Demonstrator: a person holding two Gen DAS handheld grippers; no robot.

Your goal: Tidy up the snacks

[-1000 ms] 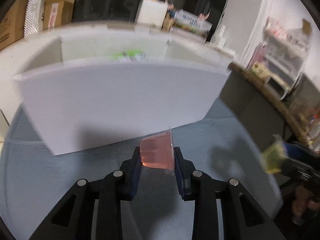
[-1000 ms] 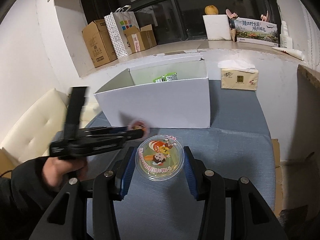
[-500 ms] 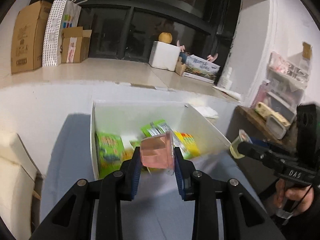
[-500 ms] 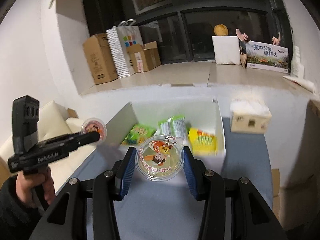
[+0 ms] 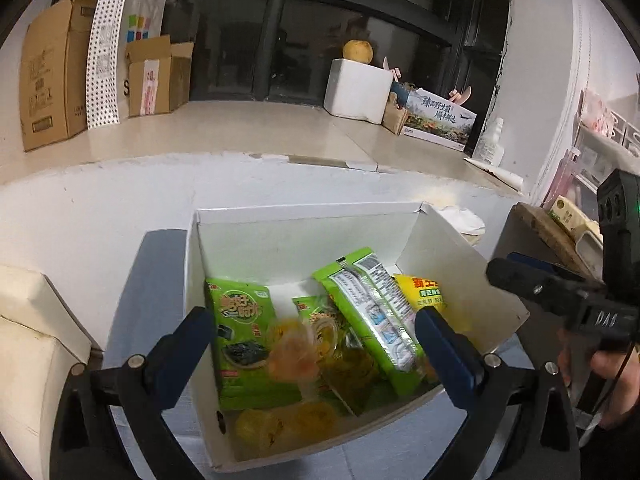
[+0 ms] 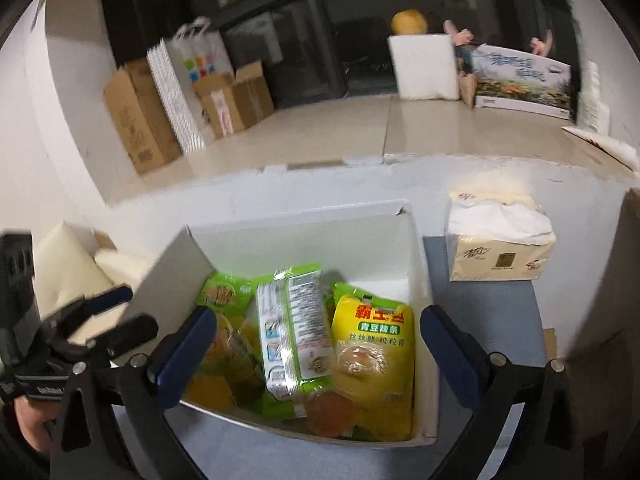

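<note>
A white cardboard box (image 5: 280, 236) (image 6: 304, 240) on the blue table holds green snack bags (image 5: 240, 320) (image 6: 292, 320) and a yellow bag (image 6: 372, 320). My left gripper (image 5: 312, 324) hovers over the box with its jaws opening wide. A blurred pink jelly cup (image 5: 292, 354) lies loose below them among the bags, touching neither pad. My right gripper (image 6: 318, 320) is also above the box, jaws opening. Its round cartoon-lidded jelly cup (image 6: 360, 360) rests on the yellow bag, free of the pads. The pink cup (image 6: 332, 408) shows near the front wall.
A tissue pack (image 6: 500, 248) stands on the blue table (image 6: 480, 304) right of the box. A cream sofa cushion (image 5: 28, 320) lies to the left. Cardboard boxes (image 5: 48, 80) and a foam box (image 5: 356, 88) sit on the window ledge behind. A person's hand (image 5: 600, 384) holds the other gripper.
Both grippers rose and moved forward from in front of the box to above it. Both opened wide, and the pink cup and the cartoon-lidded cup dropped into the box.
</note>
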